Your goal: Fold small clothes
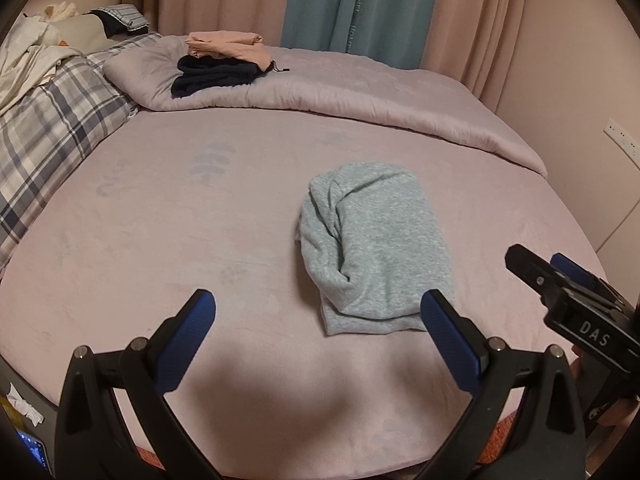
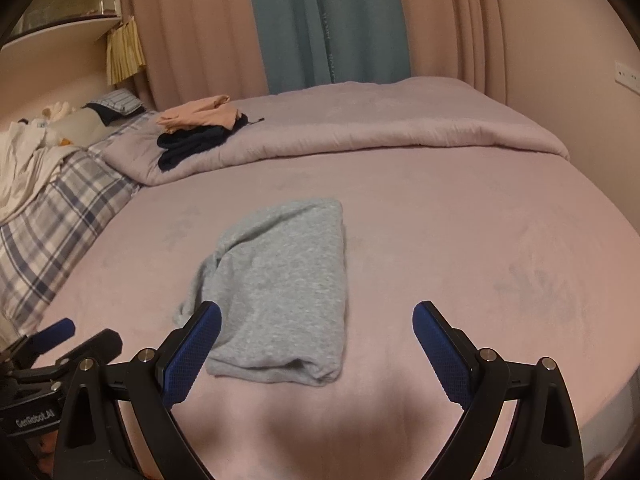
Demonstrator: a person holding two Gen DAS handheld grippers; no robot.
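- The grey knit garment [image 1: 376, 252] lies in the middle of the bed [image 1: 160, 240], already doubled into a rough oblong, with a bunched, loose flap along its left side.
- It looks soft, light and limp, likely to sag and unfold if lifted by one point; the fleecy sheet may drag on it.
- Best hold, I judge: pinch the near folded edge at both corners, catching all layers.
- The left gripper [image 1: 320, 312] hangs spread wide and empty just before the near edge; the right gripper [image 2: 316, 320] is likewise released, holding nothing.
- Farther off, a peach garment [image 1: 228, 46] lies on a dark garment [image 1: 212, 76] on the turned-back quilt [image 1: 360, 96].
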